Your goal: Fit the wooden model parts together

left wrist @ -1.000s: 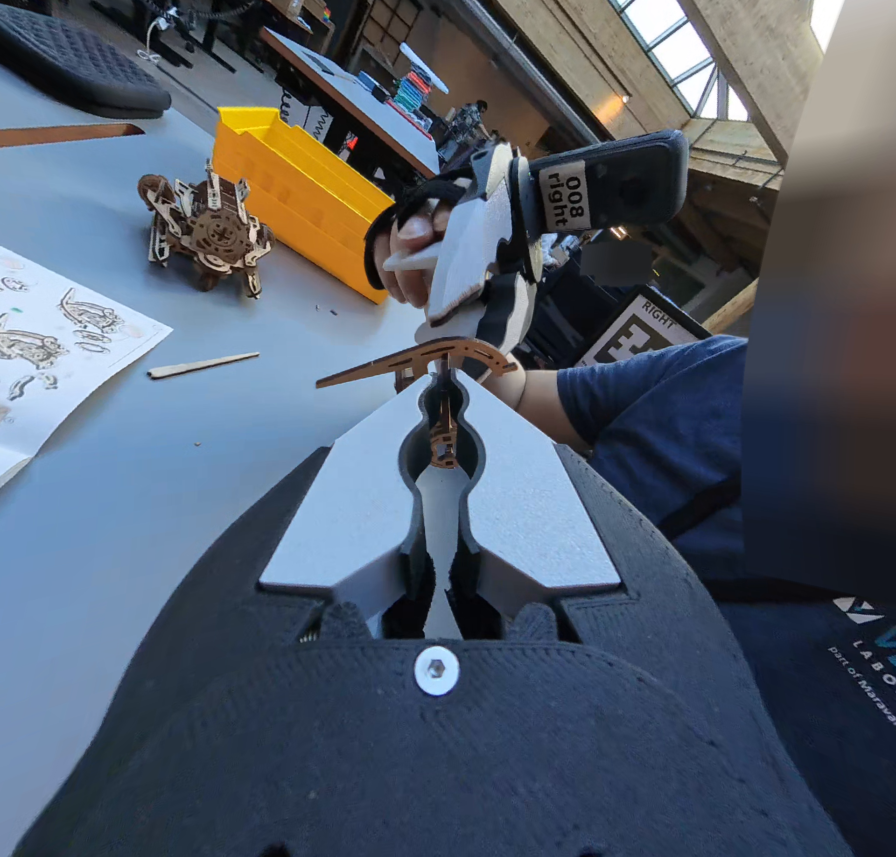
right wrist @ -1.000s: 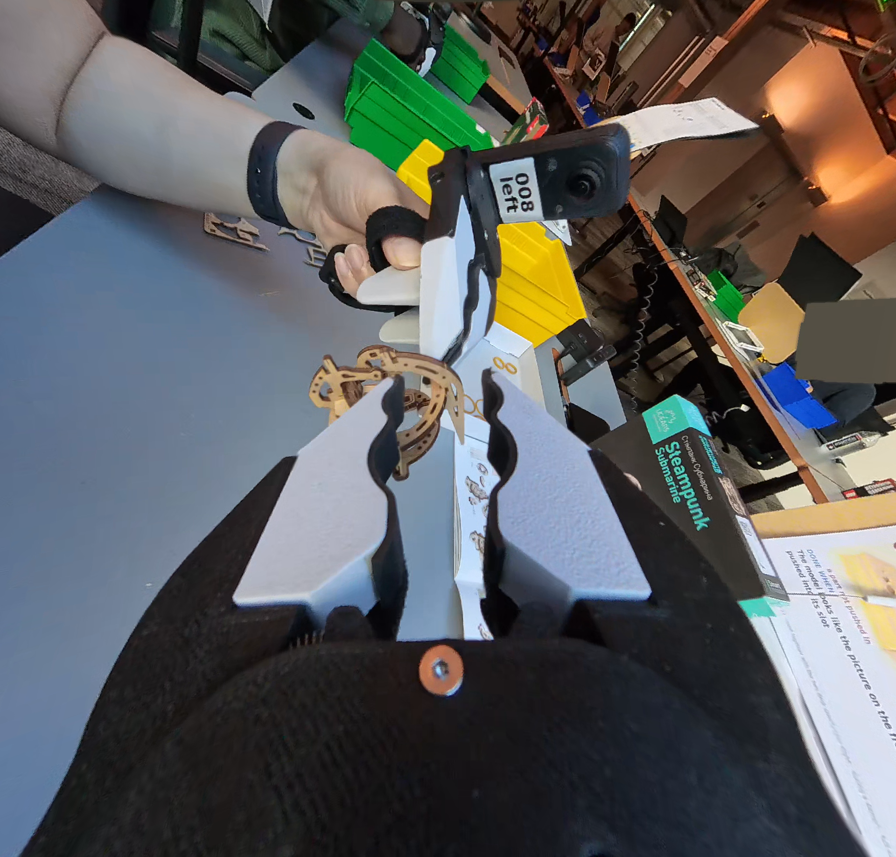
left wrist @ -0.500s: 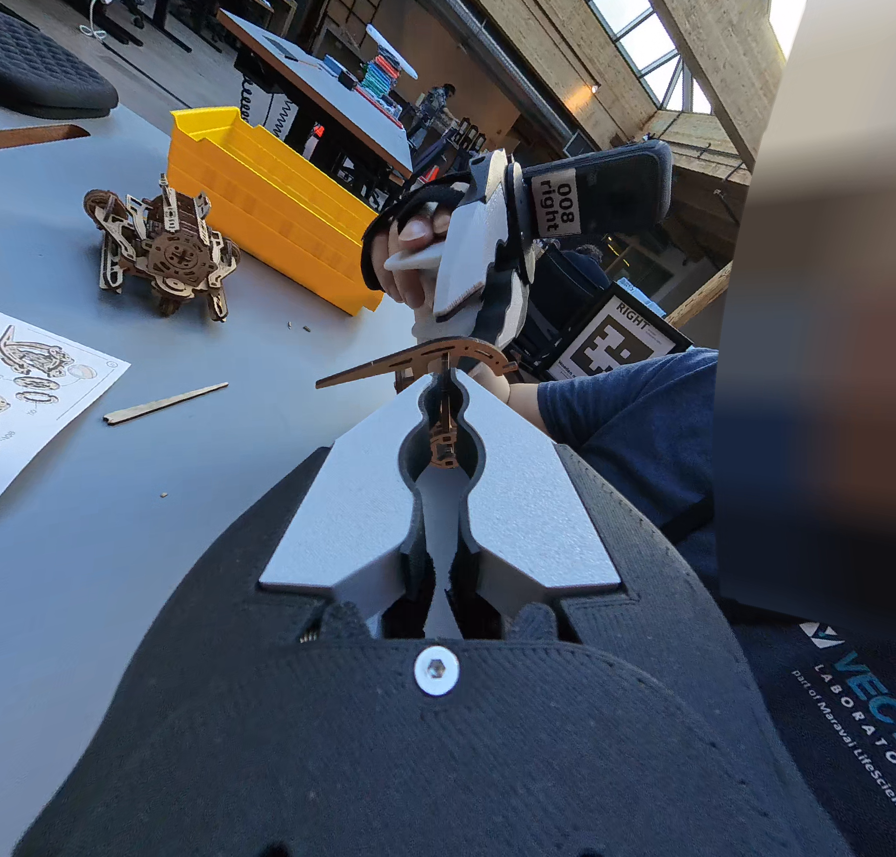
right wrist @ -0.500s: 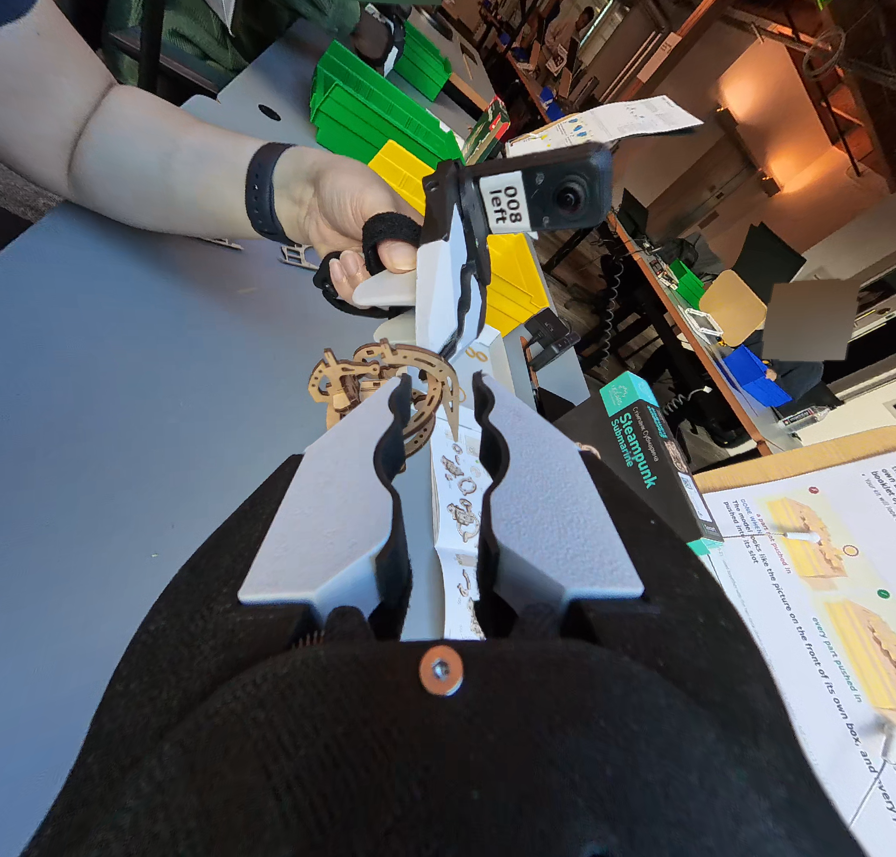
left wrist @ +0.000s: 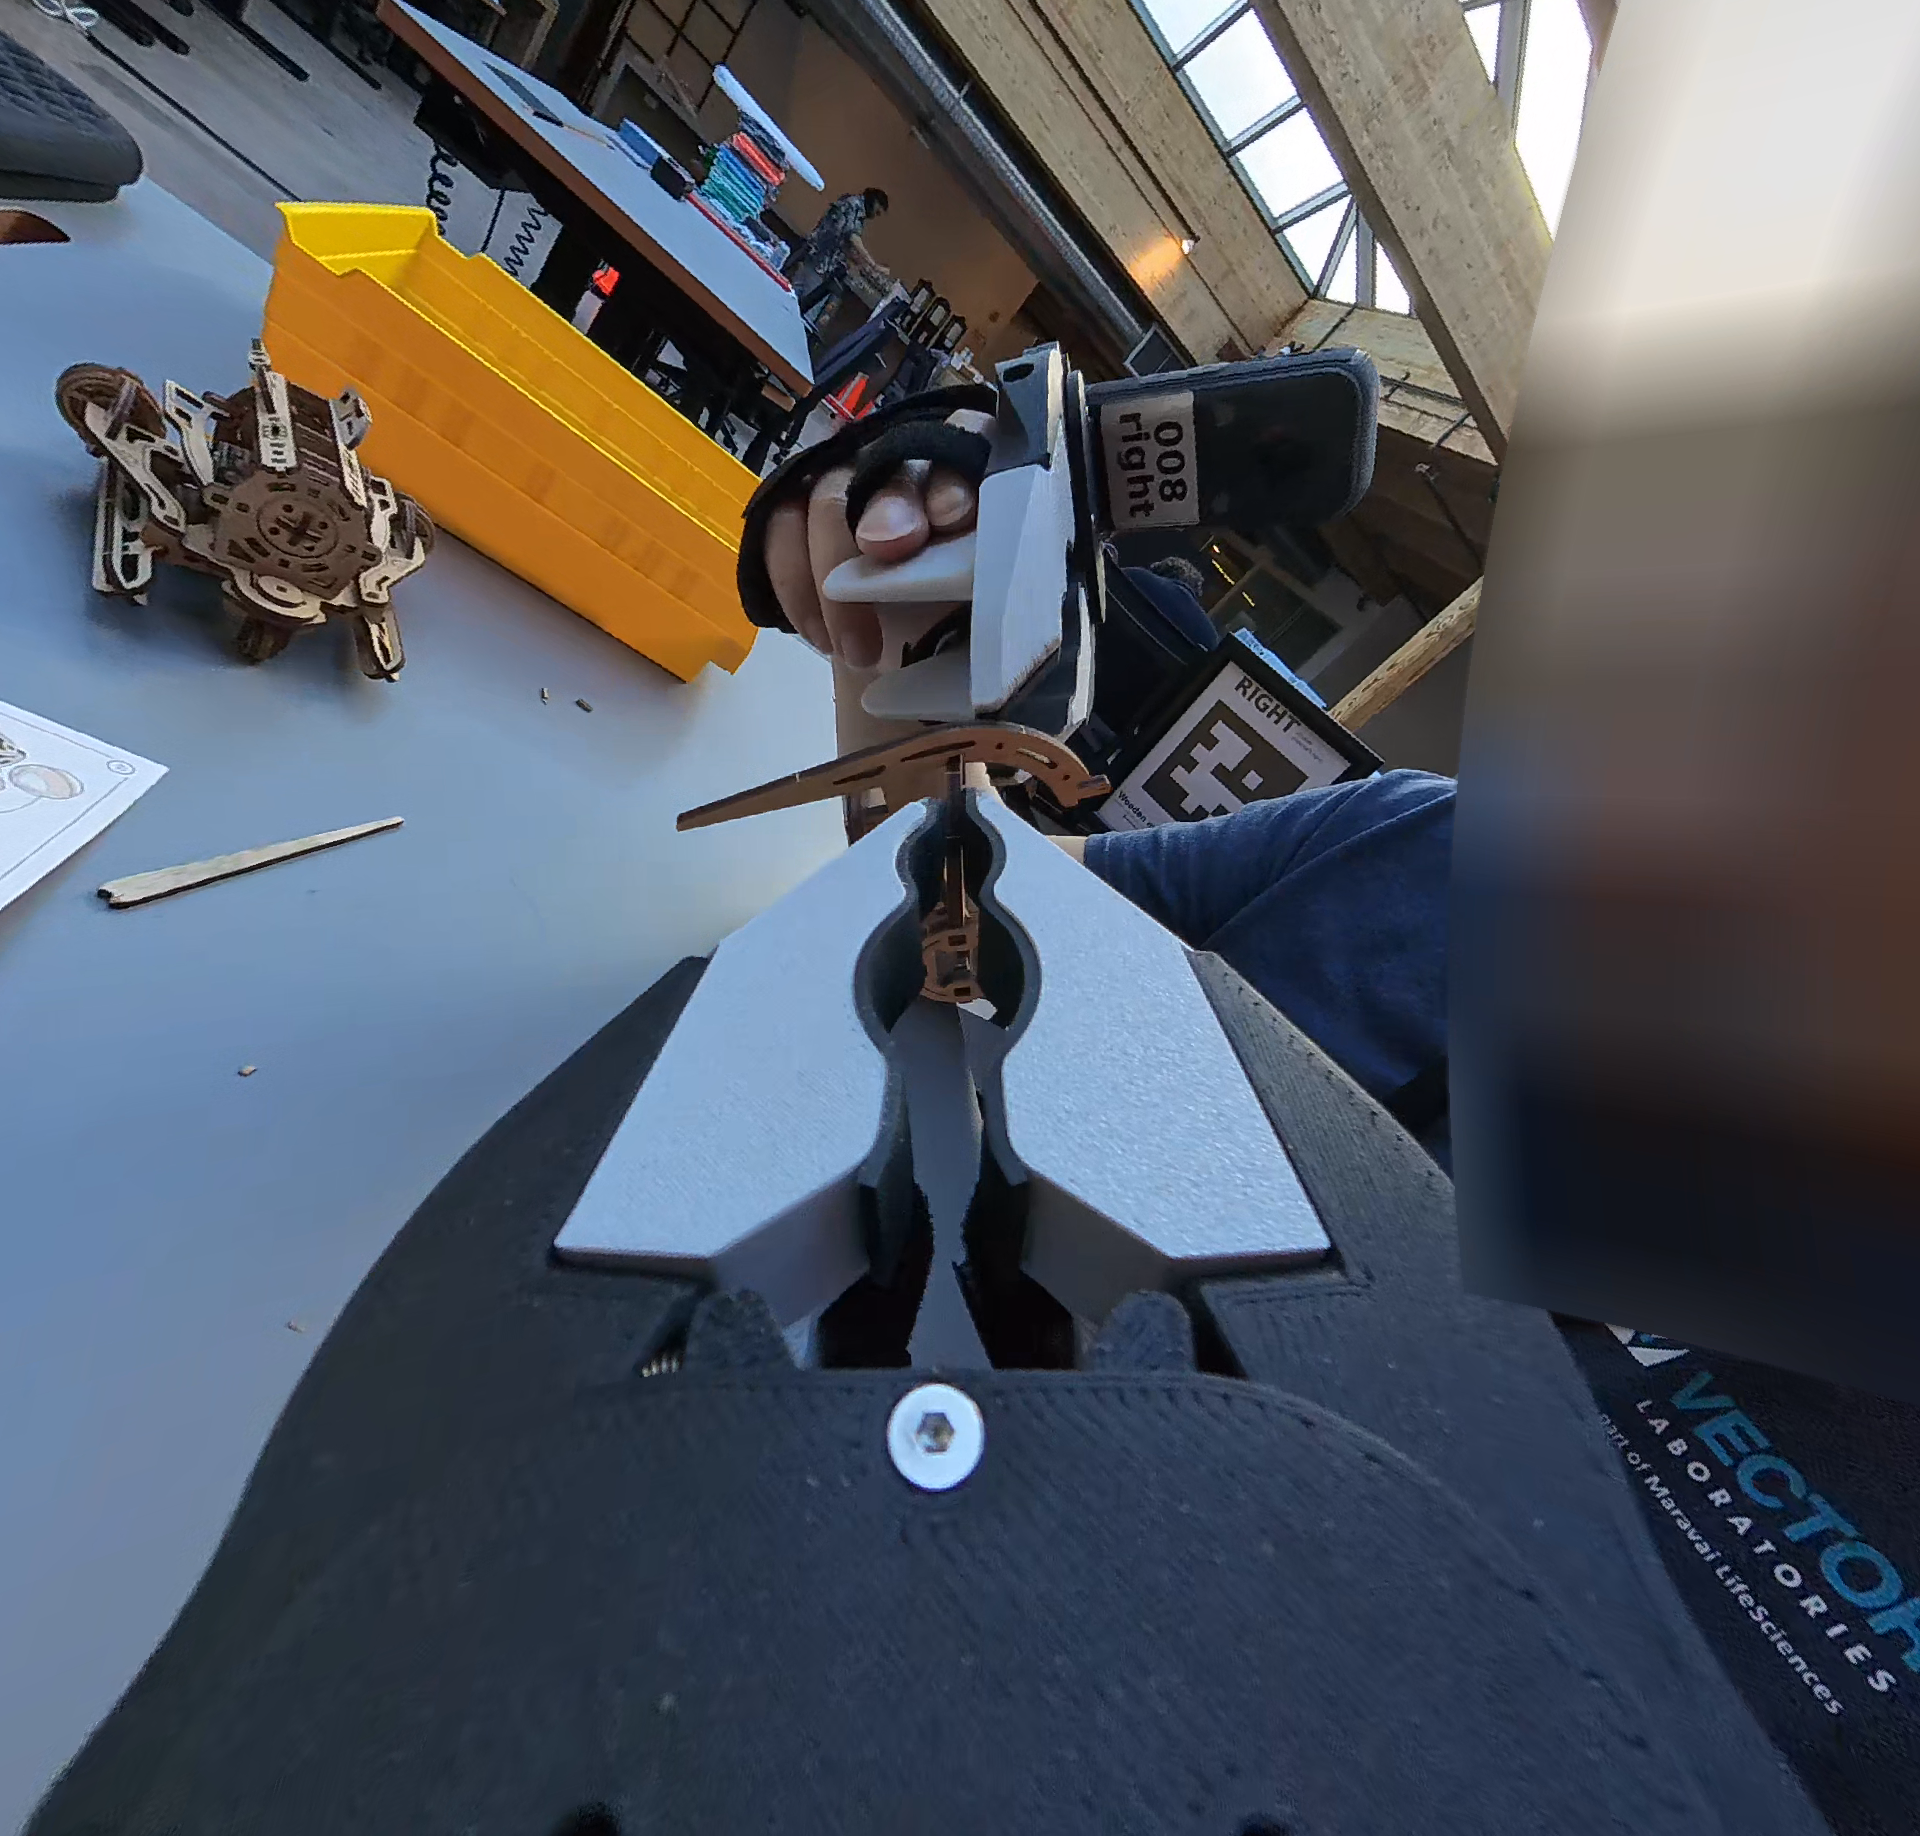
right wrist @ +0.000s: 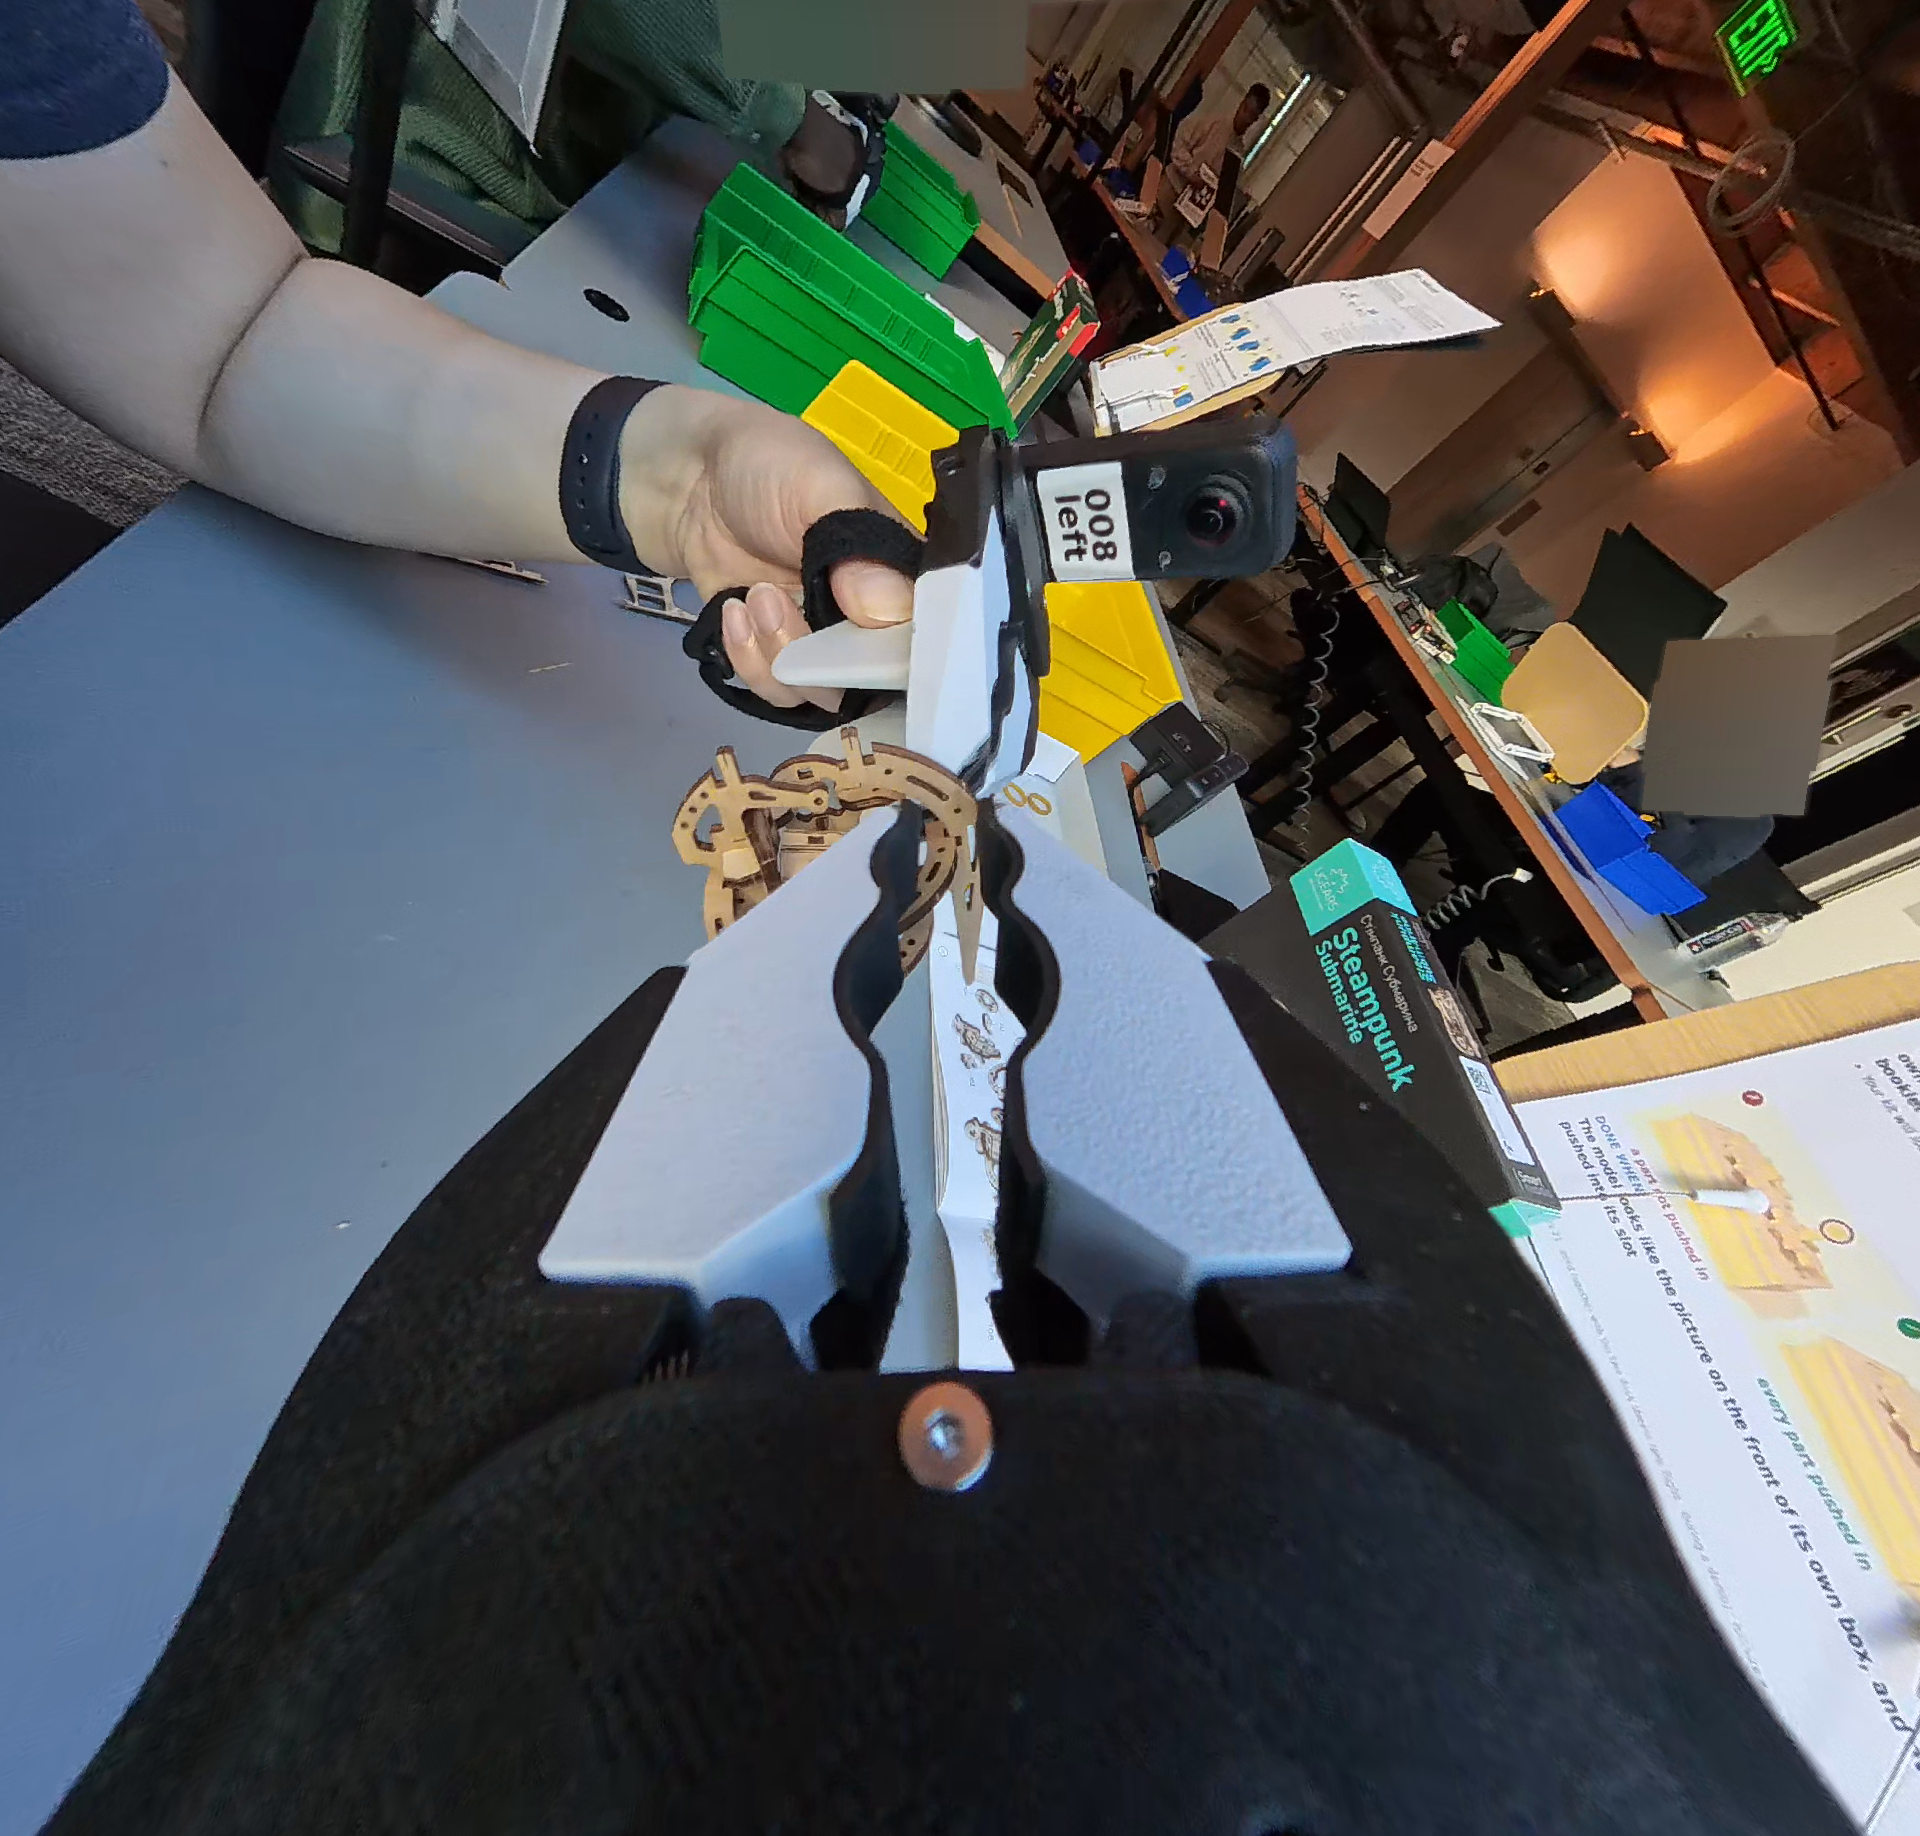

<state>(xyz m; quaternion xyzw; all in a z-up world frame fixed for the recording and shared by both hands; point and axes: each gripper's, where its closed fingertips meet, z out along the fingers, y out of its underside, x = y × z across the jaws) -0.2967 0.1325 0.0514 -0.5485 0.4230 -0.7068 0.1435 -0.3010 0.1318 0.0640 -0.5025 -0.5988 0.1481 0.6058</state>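
My left gripper (left wrist: pixel 951 810) is shut on a small upright wooden part (left wrist: pixel 948 939). This part joins a thin curved wooden arc (left wrist: pixel 883 773) that lies flat across the fingertips. In the right wrist view the arc (right wrist: pixel 831 799) shows face-on as part of a light openwork wooden assembly, held above the grey table (right wrist: pixel 312 851). My right gripper (right wrist: pixel 951 830) has its jaws drawn in around the arc's right end. The left gripper (right wrist: pixel 992 768) comes down onto the same spot. In the left wrist view the right gripper (left wrist: pixel 1039 711) meets the arc from above.
A finished wooden model (left wrist: pixel 249 519), a yellow bin (left wrist: pixel 499 436), a flat wooden stick (left wrist: pixel 249 861) and an instruction sheet (left wrist: pixel 52 810) lie on the table to the left. A teal and black box (right wrist: pixel 1392 1028), a printed page (right wrist: pixel 1745 1298) and green bins (right wrist: pixel 821 300) are on the right. My left and right fingertips are right by each other. The flat wooden stick (left wrist: pixel 249 861) is about 25 cm from both grippers' fingertips.
My right jaws have gone from wide open to closed in on the arc's end. My left gripper keeps its hold, and both views have shifted a little.
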